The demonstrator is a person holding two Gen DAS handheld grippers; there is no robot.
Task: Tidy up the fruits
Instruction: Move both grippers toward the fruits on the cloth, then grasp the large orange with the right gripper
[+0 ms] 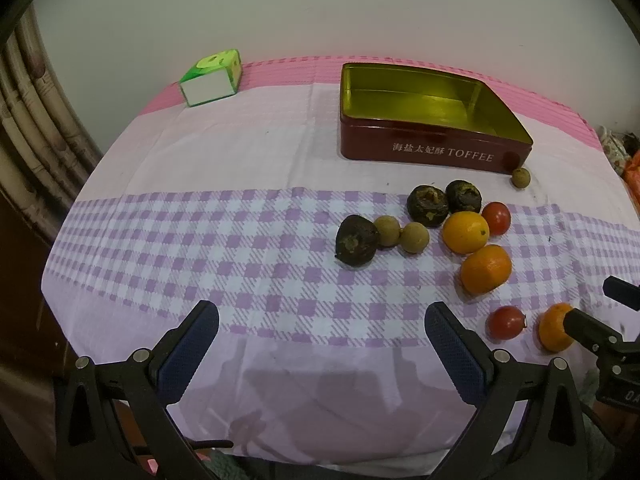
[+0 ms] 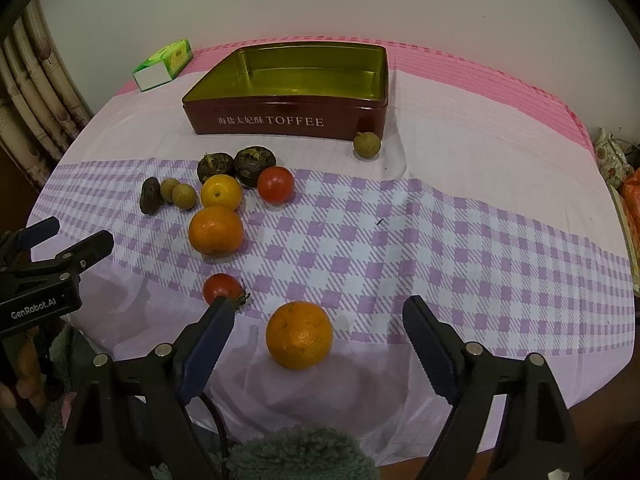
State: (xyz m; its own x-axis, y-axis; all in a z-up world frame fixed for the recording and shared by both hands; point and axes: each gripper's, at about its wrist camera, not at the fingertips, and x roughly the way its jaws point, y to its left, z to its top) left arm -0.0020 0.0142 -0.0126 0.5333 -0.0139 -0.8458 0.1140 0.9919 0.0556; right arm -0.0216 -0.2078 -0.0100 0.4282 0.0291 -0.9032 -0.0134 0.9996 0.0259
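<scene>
A red toffee tin [image 1: 432, 152] [image 2: 288, 122], open and empty, stands at the back of the table. Fruits lie in front of it: oranges [image 1: 485, 269] [image 2: 216, 230], tomatoes [image 1: 496, 218] [image 2: 275, 185], dark wrinkled fruits [image 1: 357, 241] [image 2: 216, 167] and small tan longans [image 1: 415, 237] [image 2: 365, 143]. My right gripper [image 2: 320, 324] is open, with the nearest orange [image 2: 299, 334] [image 1: 554, 328] between its fingers, not touched. A tomato [image 2: 221, 288] [image 1: 505, 322] lies by its left finger. My left gripper [image 1: 322, 326] is open and empty over the cloth, left of the fruits.
A green and white box [image 1: 212, 78] [image 2: 164, 65] lies at the back left. The table has a pink and purple checked cloth [image 1: 240, 264]. A curtain hangs at the left, bags lie at the far right [image 2: 612, 160].
</scene>
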